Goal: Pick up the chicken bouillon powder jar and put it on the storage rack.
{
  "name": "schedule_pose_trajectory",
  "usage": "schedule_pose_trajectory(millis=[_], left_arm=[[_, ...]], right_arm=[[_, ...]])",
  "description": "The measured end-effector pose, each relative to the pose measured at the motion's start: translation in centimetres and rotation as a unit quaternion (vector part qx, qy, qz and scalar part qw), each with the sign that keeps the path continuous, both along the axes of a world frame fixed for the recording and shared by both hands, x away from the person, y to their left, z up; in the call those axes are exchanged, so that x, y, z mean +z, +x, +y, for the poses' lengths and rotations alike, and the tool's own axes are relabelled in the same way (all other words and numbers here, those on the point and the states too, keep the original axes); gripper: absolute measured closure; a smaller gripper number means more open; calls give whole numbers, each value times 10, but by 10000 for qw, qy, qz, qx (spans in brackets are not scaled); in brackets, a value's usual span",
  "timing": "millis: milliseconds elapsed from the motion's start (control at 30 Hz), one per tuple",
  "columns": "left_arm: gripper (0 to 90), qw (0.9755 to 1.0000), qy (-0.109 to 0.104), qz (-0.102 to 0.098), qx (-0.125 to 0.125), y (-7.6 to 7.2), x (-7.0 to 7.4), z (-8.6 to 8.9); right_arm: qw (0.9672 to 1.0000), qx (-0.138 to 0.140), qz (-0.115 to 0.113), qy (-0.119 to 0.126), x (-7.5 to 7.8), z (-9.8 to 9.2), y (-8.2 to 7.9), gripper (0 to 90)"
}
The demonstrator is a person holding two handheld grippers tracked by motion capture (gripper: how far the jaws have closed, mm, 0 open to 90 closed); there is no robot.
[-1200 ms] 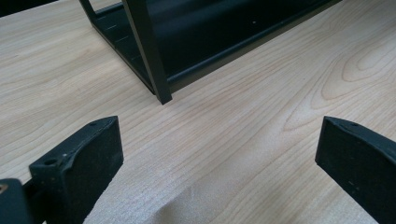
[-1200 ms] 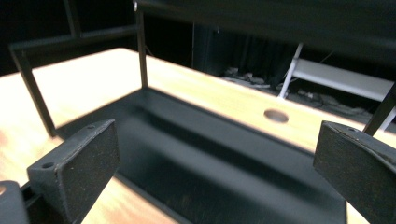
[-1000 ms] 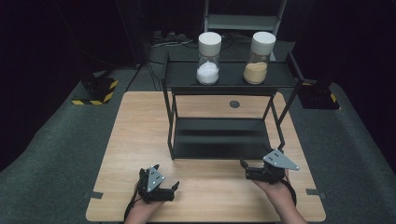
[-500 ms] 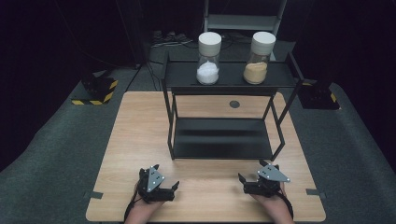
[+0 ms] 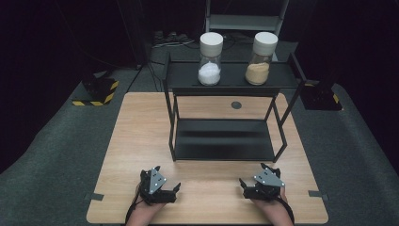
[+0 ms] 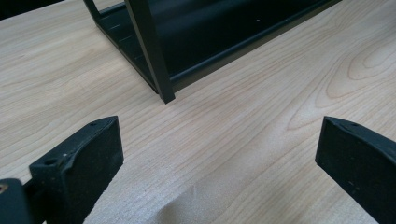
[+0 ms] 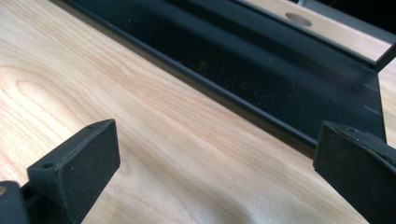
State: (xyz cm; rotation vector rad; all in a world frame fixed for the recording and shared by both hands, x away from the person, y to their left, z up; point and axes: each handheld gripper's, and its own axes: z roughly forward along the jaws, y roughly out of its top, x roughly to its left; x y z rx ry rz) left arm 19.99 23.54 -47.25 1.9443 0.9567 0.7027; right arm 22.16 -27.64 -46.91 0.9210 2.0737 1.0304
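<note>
Wooden counter (image 5: 141, 141), both grippers empty: left gripper (image 5: 160, 187) and right gripper (image 5: 258, 184) gape wide. We'd risk toppling those tall jars, sugar jar (image 5: 210, 59) and brown-powder jar (image 5: 261, 59), reaching over the black rack (image 5: 226, 146).

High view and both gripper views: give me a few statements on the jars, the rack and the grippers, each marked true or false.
1. Both jars stand on the top shelf of the black rack. True.
2. The jar with white contents stands to the right of the jar with tan contents. False: in the high view it stands to the left.
3. The left gripper is shut on a jar. False: its jaws stand wide apart over bare wood, holding nothing.
4. The right gripper is open, near the table's front edge. True.
5. The rack's lower shelf holds a jar. False: it is bare.
</note>
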Motion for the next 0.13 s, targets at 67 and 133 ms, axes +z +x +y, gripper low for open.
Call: schedule_pose_trajectory(millis=[67,133], left_arm=[[12,10000,-33,11,5,0,0,1],[12,10000,-46,17,15,0,0,1]], right_arm=[[10000,-16,-19,-57,0,0,-3,0],[9999,8,-56,-153,0,2,-5,0]])
